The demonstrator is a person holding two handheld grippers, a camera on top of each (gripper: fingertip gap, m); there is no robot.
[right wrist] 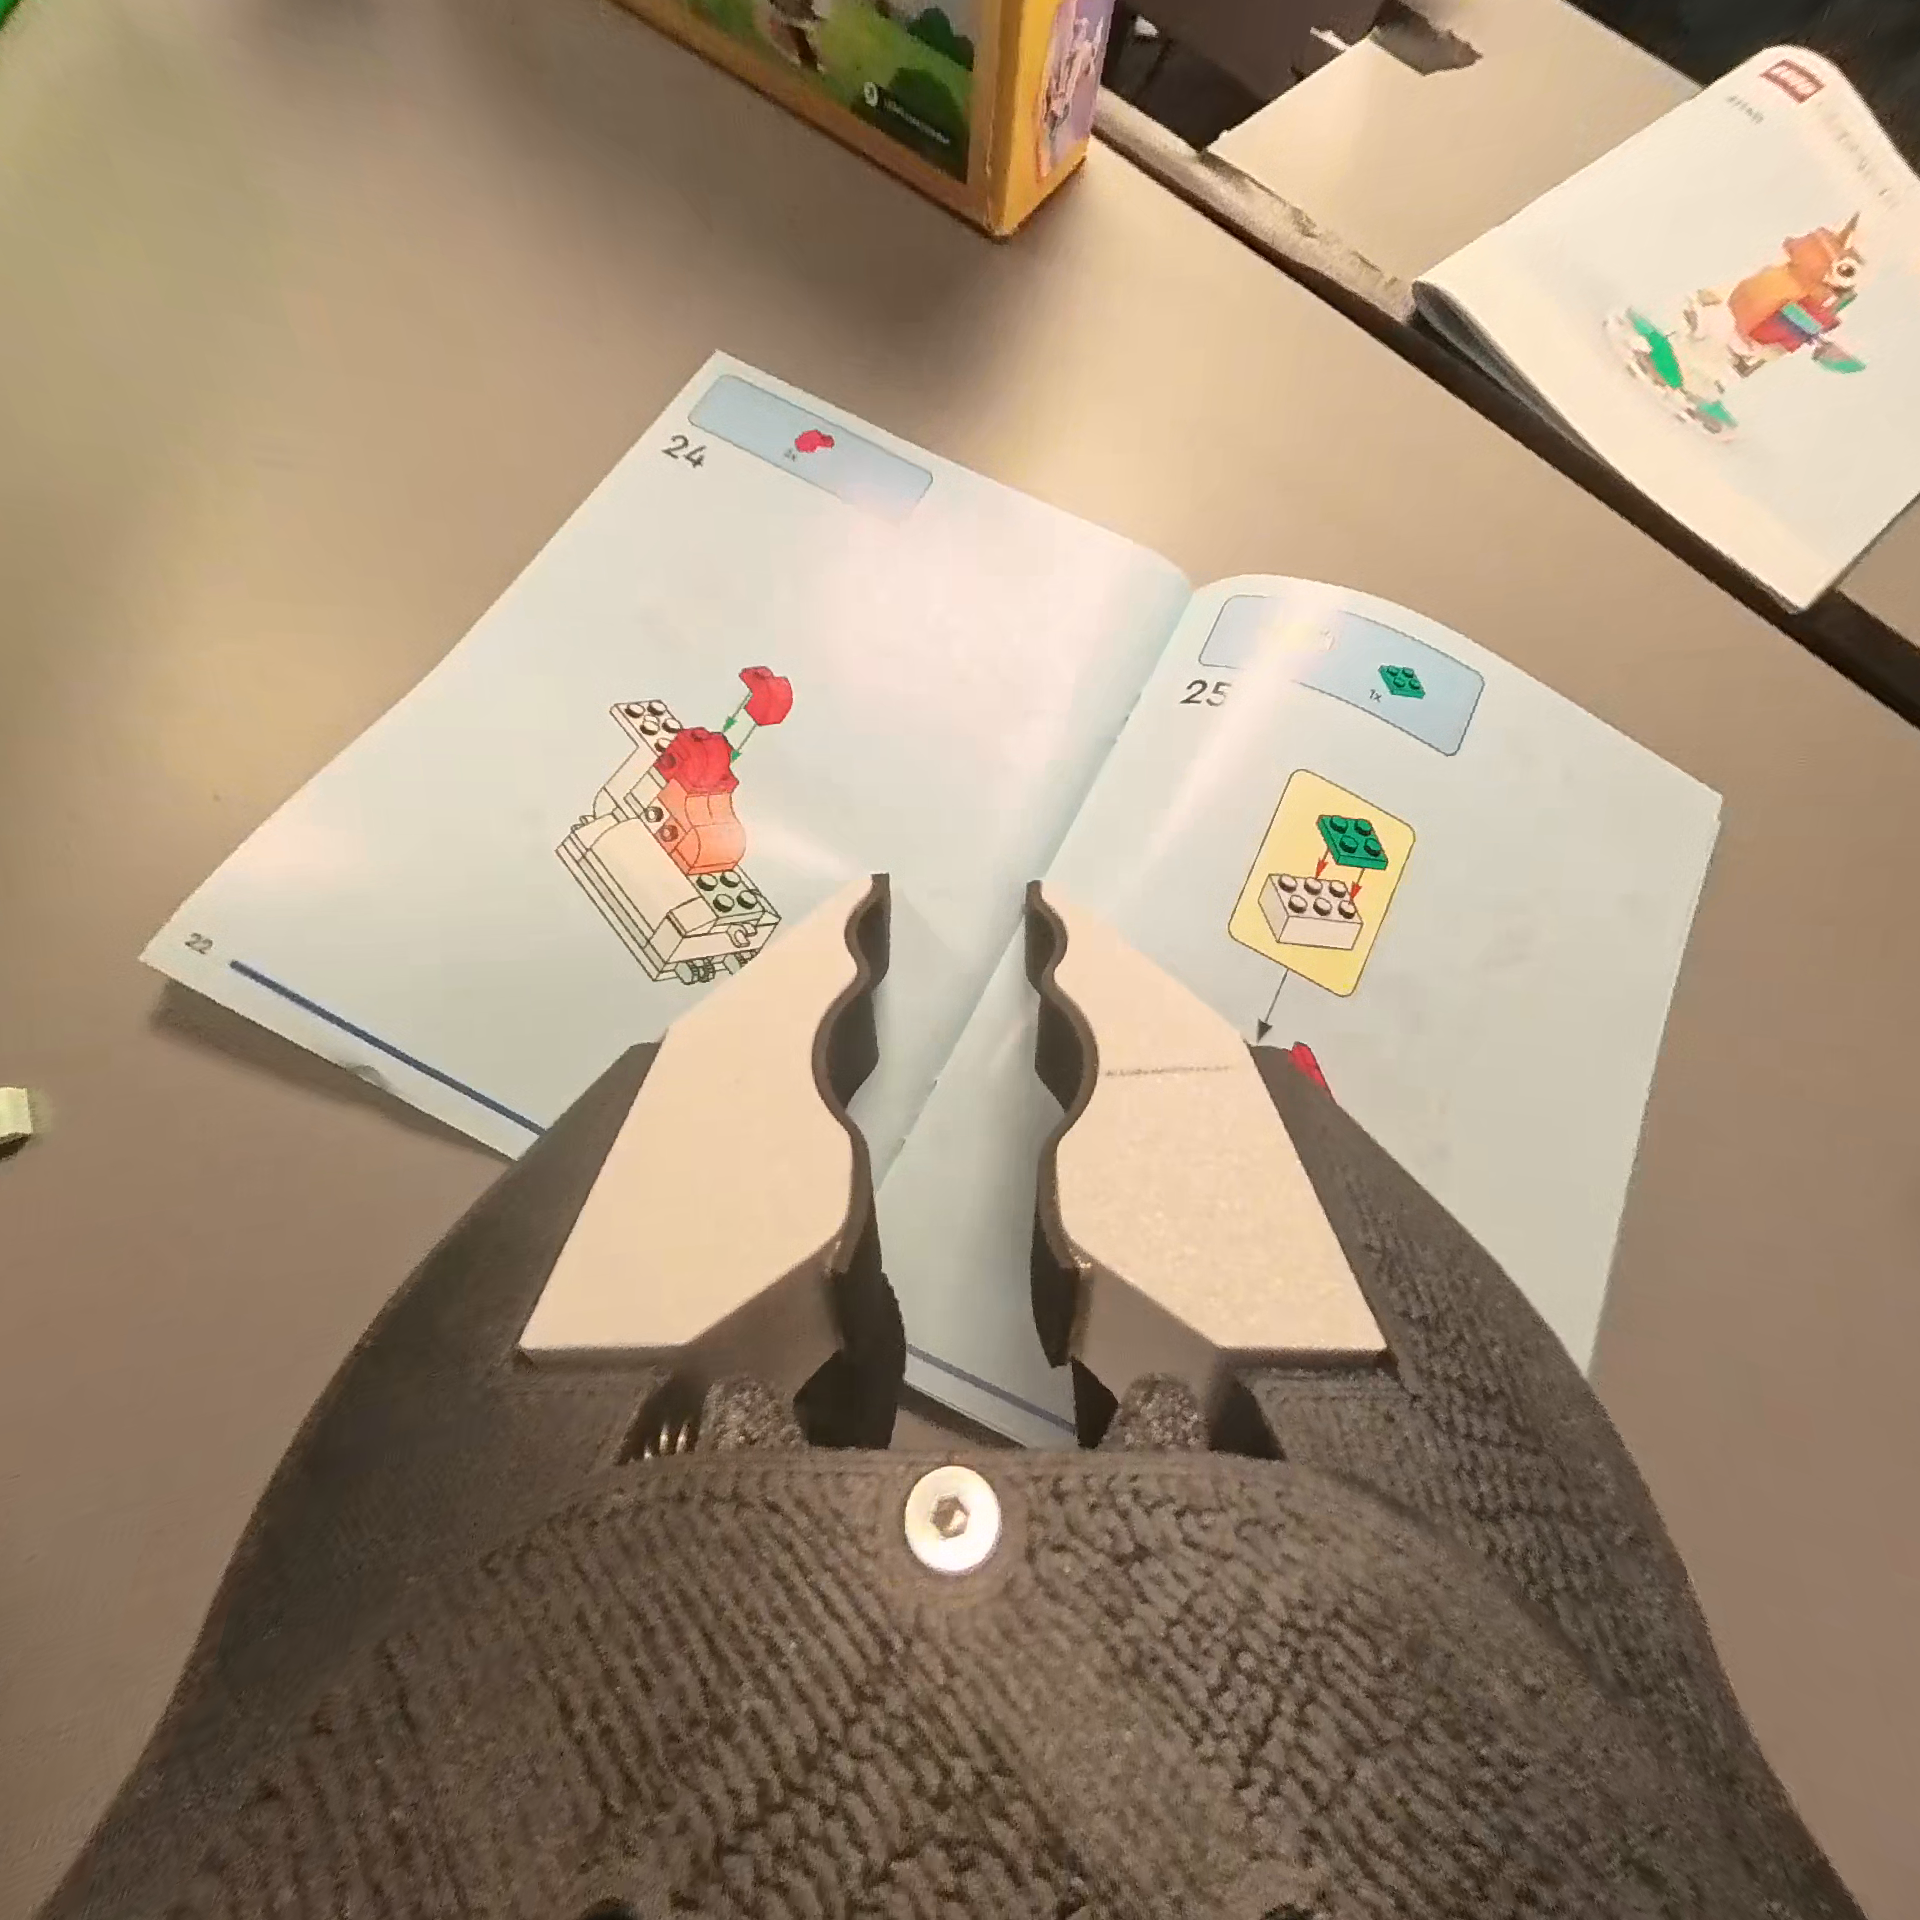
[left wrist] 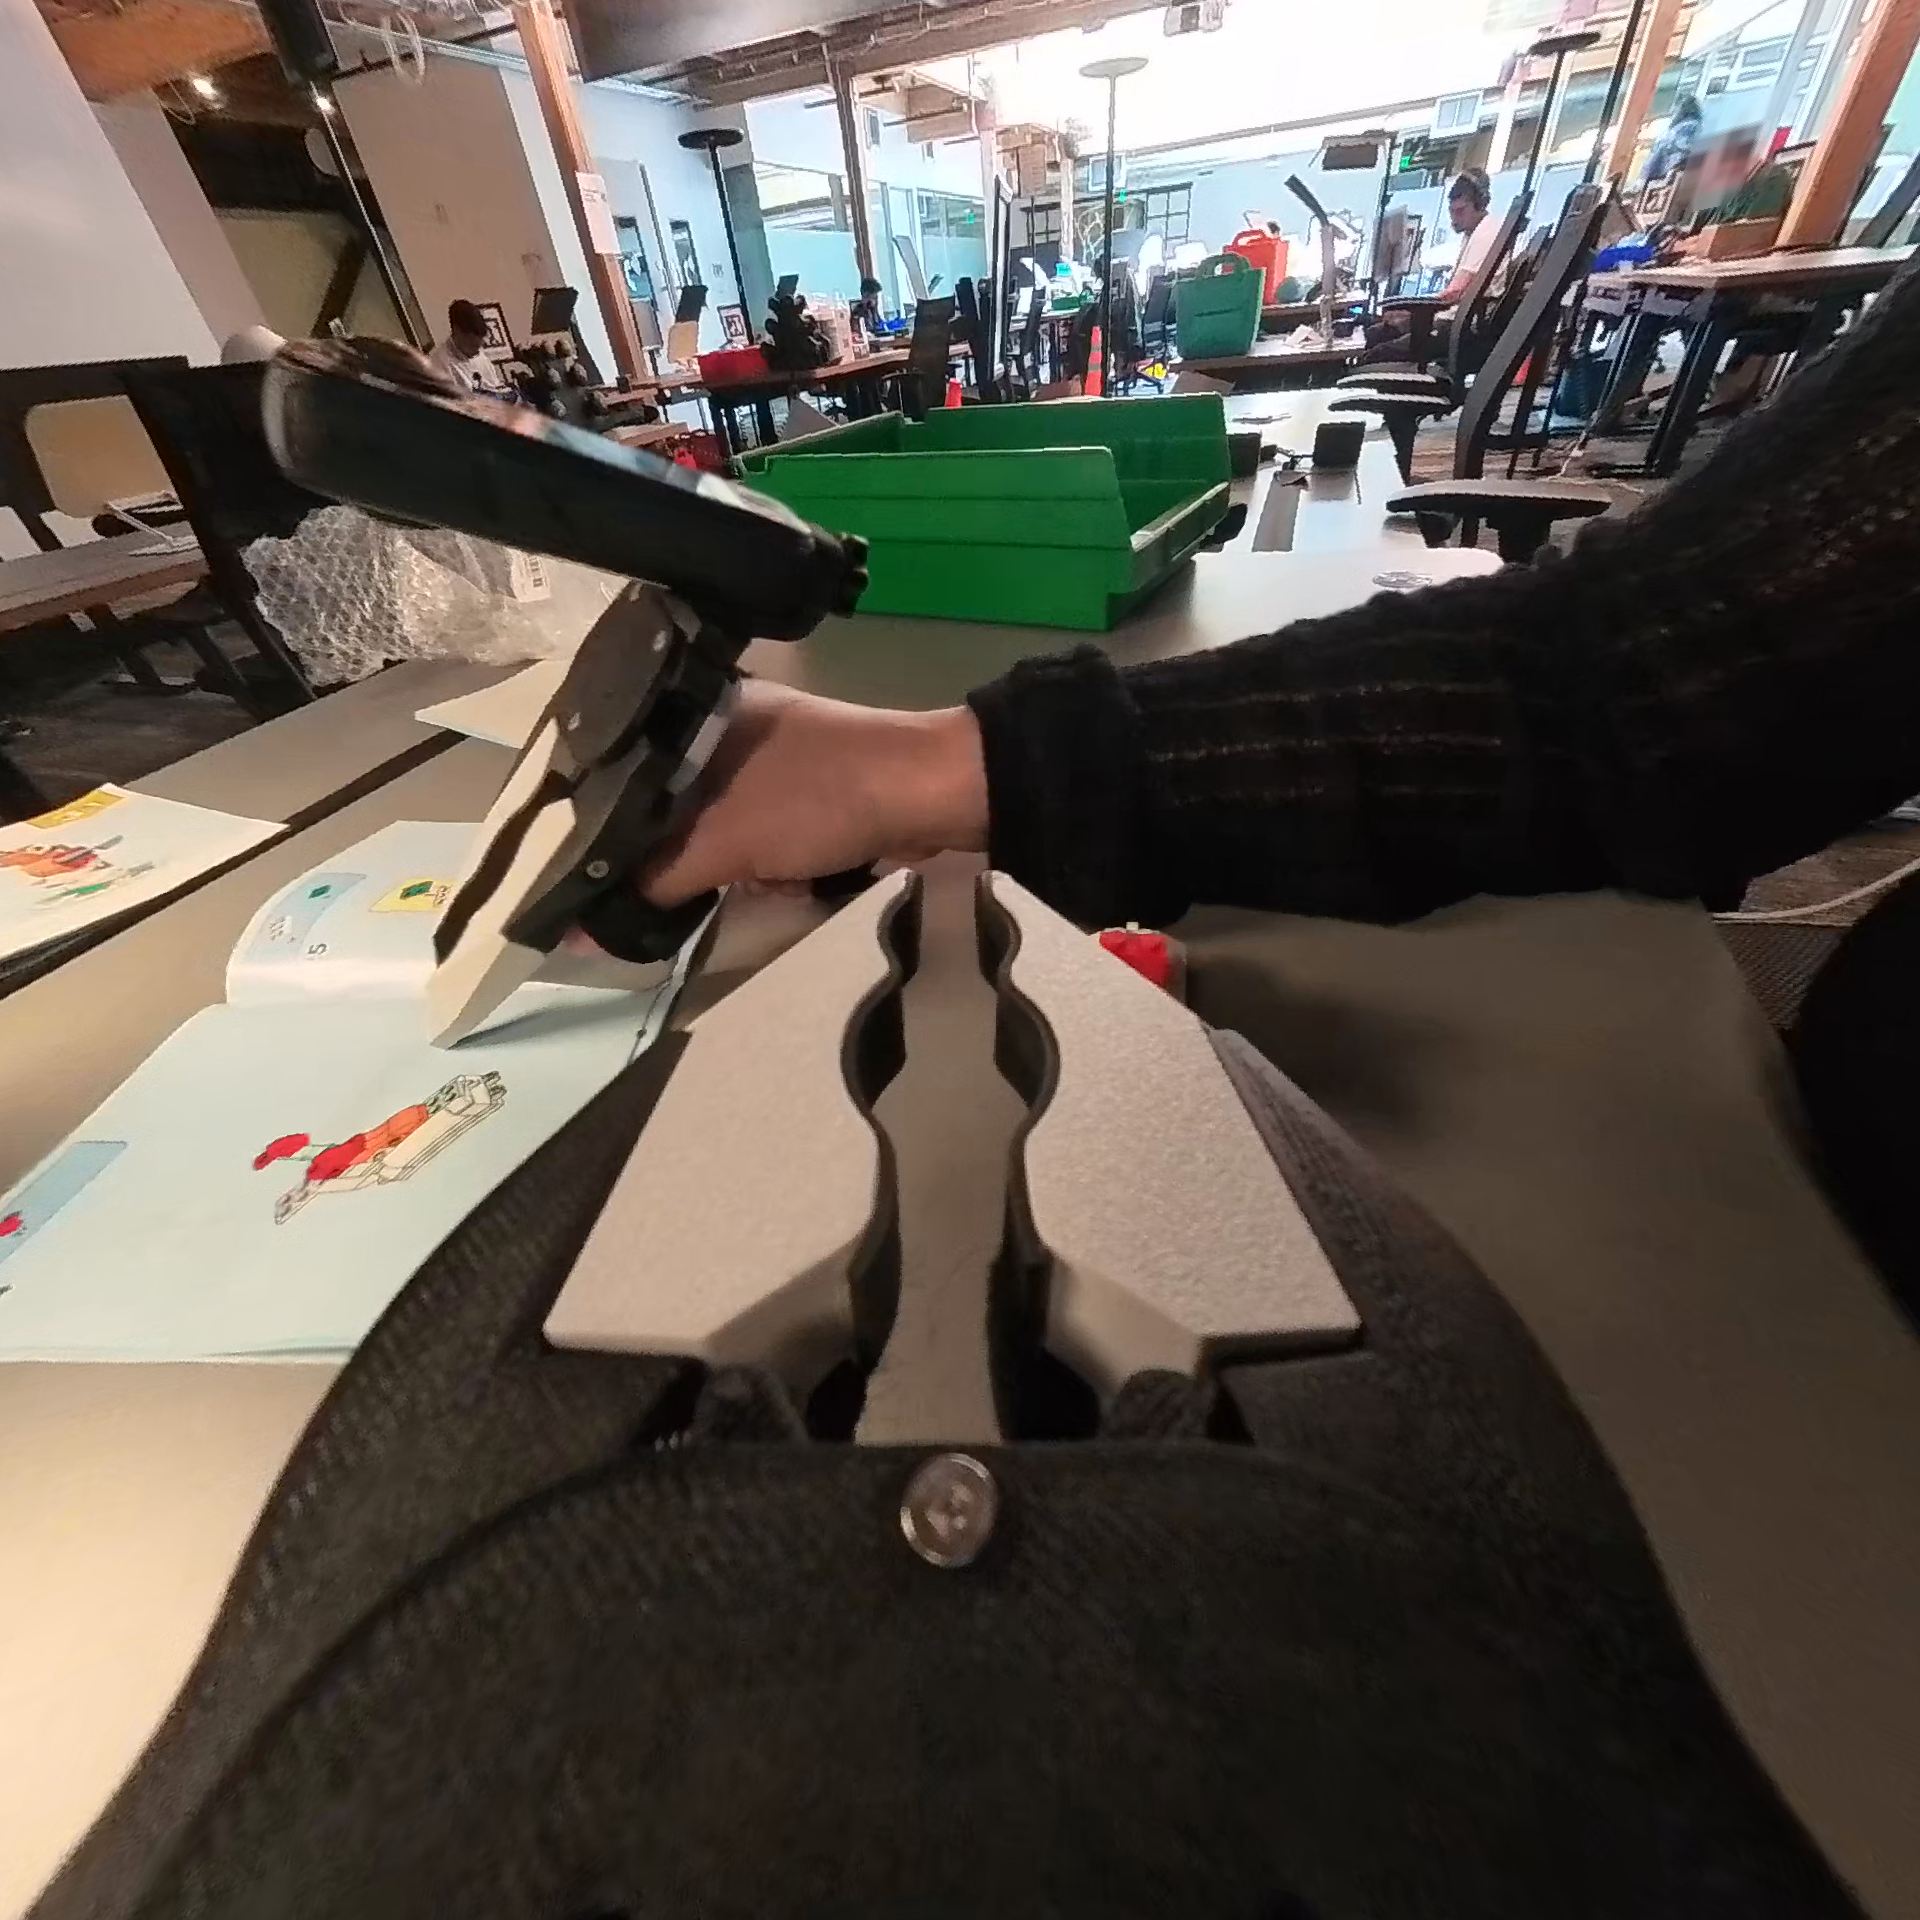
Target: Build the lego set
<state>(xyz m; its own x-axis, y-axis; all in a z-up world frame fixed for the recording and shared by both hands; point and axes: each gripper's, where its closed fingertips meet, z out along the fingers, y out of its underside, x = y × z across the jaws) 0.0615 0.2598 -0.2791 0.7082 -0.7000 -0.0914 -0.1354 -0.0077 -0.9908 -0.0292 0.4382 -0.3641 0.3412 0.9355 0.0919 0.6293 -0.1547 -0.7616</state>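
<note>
Lego booklet [right wrist: 883, 727], glossy pale-blue paper, lies spread flat on the smooth grey table [right wrist: 312, 416], at twelve o'clock from the right gripper [right wrist: 956, 894]; both wavy-edged grippers, left gripper [left wrist: 948, 883] included, gape empty.

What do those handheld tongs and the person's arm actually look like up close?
Each pair of tongs has two pale grey wedge fingers with wavy dark inner edges, on a rough black printed body fixed by a silver screw. The right tongs carry a black device on top. The sleeve is black knit.

Instruction booklet [right wrist: 935, 727] open flat on grey surface [right wrist: 364, 416]; small red lego piece [left wrist: 1132, 951] upright nearby; set box [right wrist: 935, 94] beyond.
</note>
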